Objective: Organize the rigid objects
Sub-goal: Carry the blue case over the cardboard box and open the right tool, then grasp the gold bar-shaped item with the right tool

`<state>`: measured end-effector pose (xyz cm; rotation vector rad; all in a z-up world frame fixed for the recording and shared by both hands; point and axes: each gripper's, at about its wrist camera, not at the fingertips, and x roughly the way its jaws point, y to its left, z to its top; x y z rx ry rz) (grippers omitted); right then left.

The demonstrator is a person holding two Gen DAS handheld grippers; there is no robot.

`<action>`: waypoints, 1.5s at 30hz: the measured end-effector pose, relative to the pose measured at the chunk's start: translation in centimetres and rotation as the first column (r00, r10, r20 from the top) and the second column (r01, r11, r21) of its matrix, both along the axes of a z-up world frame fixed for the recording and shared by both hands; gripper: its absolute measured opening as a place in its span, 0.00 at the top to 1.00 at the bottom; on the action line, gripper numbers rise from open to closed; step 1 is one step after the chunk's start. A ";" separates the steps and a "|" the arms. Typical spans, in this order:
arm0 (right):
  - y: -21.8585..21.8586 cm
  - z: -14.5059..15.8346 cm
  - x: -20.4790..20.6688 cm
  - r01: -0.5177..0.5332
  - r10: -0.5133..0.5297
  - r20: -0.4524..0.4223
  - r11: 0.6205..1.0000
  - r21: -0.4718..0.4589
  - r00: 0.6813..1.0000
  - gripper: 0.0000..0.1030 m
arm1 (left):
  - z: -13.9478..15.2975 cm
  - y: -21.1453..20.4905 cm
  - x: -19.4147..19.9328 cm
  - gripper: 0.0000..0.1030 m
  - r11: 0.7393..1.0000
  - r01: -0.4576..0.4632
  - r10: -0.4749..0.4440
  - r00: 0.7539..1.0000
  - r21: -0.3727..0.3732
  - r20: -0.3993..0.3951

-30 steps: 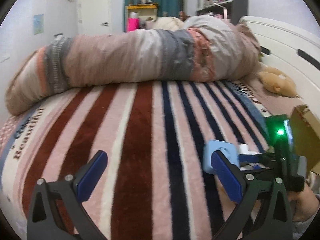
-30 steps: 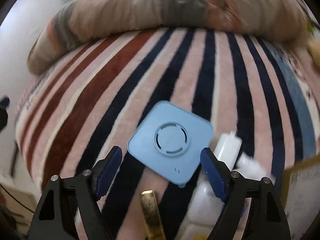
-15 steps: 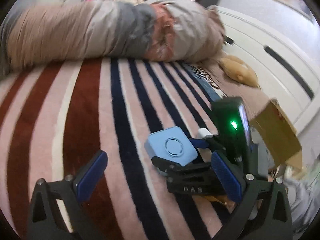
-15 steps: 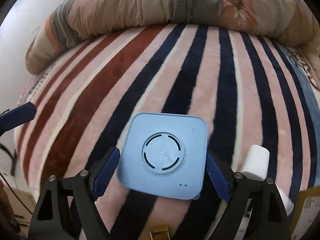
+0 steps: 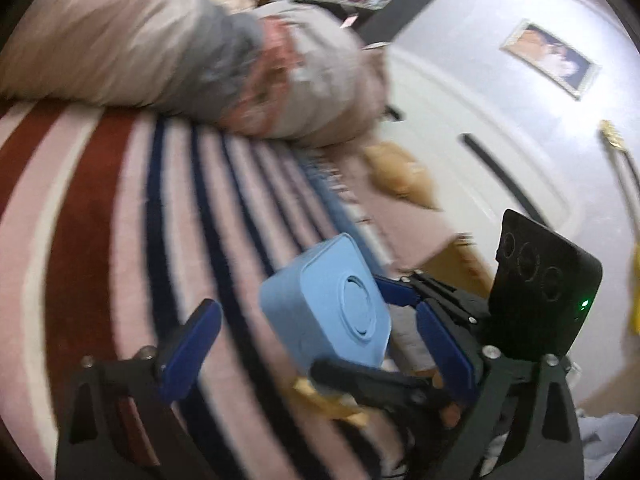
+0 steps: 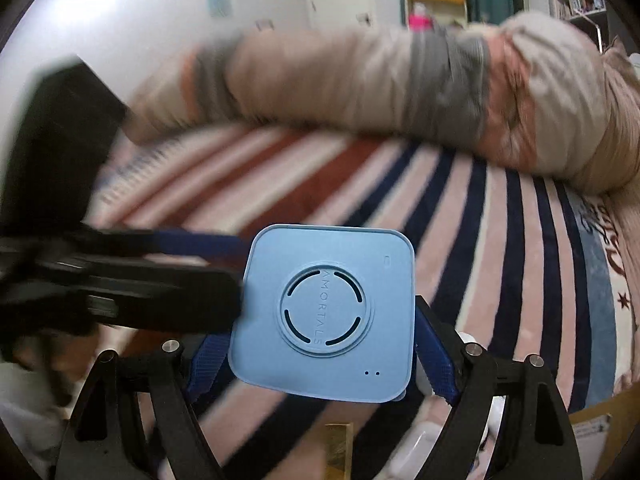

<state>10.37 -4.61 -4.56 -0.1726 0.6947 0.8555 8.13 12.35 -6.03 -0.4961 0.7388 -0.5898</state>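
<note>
The left tongs (image 5: 316, 346) are hanging released over the striped bed (image 5: 100, 216), gripping nothing, their pads spread either side of the blue box (image 5: 332, 304). The right tongs (image 6: 320, 356) are clenching that box (image 6: 326, 316) by its sides, holding it lifted above the bed (image 6: 500, 240), face toward the right camera. A rolled quilt (image 6: 380, 84) is lying across the far side.
</note>
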 end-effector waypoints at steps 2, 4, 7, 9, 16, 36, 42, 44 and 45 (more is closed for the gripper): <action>-0.9 2.2 -1.6 -0.033 0.031 0.040 0.998 0.051 0.999 0.21 | 2.0 -1.6 -0.7 0.24 0.997 0.065 -0.063 0.996 -0.037 0.061; -1.1 3.9 -2.5 -0.048 0.042 0.073 0.996 0.074 0.996 0.21 | 3.8 -3.1 -1.7 0.39 0.994 0.108 -0.103 0.988 -0.036 0.114; -3.7 6.6 -4.1 -0.050 0.040 0.106 0.995 0.091 0.994 0.21 | 6.9 -6.0 -2.7 0.60 0.989 0.146 -0.139 0.974 -0.026 0.180; -6.1 8.1 -4.9 -0.036 0.025 0.123 0.995 0.091 0.992 0.21 | 8.3 -7.8 -2.9 0.69 0.988 0.153 -0.147 0.970 -0.017 0.193; -16.6 9.8 -5.8 0.109 -0.116 0.069 0.990 0.094 0.991 0.22 | 12.4 -20.2 -1.4 0.70 0.942 0.281 -0.311 0.936 0.183 0.163; -26.0 7.6 -2.7 0.275 -0.276 0.012 0.953 -0.125 0.961 0.07 | 11.1 -29.2 2.4 0.24 0.872 0.250 -0.272 0.962 0.421 -0.009; -20.7 10.2 -6.4 0.141 -0.135 0.115 0.989 -0.046 0.984 0.07 | 12.1 -19.9 -0.5 0.19 0.883 0.046 -0.095 0.992 0.467 0.081; -18.4 10.7 -7.2 0.088 -0.084 0.119 0.996 -0.032 0.989 0.07 | 11.6 -17.2 -1.5 0.19 0.863 -0.010 -0.048 0.994 0.506 0.103; -16.7 10.6 -7.7 0.062 -0.059 0.104 0.998 -0.030 0.993 0.07 | 11.1 -15.6 -2.1 0.19 0.850 -0.043 -0.021 0.993 0.524 0.116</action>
